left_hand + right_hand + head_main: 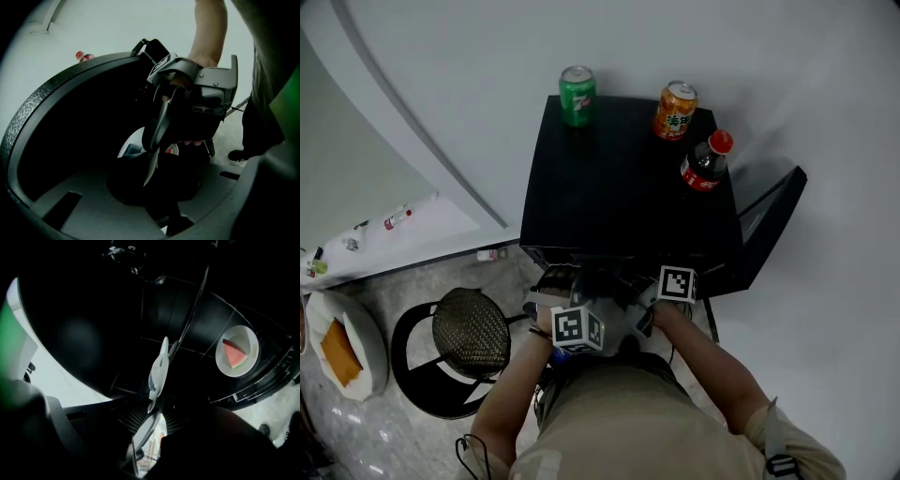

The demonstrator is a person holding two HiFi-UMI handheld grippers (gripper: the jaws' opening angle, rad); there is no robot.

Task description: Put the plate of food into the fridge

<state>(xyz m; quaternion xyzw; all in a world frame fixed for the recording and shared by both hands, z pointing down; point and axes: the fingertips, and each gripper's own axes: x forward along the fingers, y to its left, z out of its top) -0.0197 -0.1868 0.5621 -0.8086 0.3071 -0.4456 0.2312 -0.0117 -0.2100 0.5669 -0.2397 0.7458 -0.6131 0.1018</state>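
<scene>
A small black fridge (628,187) stands with its door (769,225) swung open to the right. Both grippers hang close together at its open front, below their marker cubes. A thin white plate (158,369) shows edge-on in the right gripper view and runs down between the ribbed pads of my right gripper (157,420), which close on its rim. The same white plate edge (151,164) reaches down to my left gripper (157,187), whose jaws are lost in the dark. A second white plate with a watermelon slice (236,351) lies inside the fridge.
On the fridge top stand a green can (577,95), an orange can (675,110) and a cola bottle (706,161). A round black stool (471,331) stands on the floor to the left. Beyond it, a white plate with orange food (342,352) sits at the far left.
</scene>
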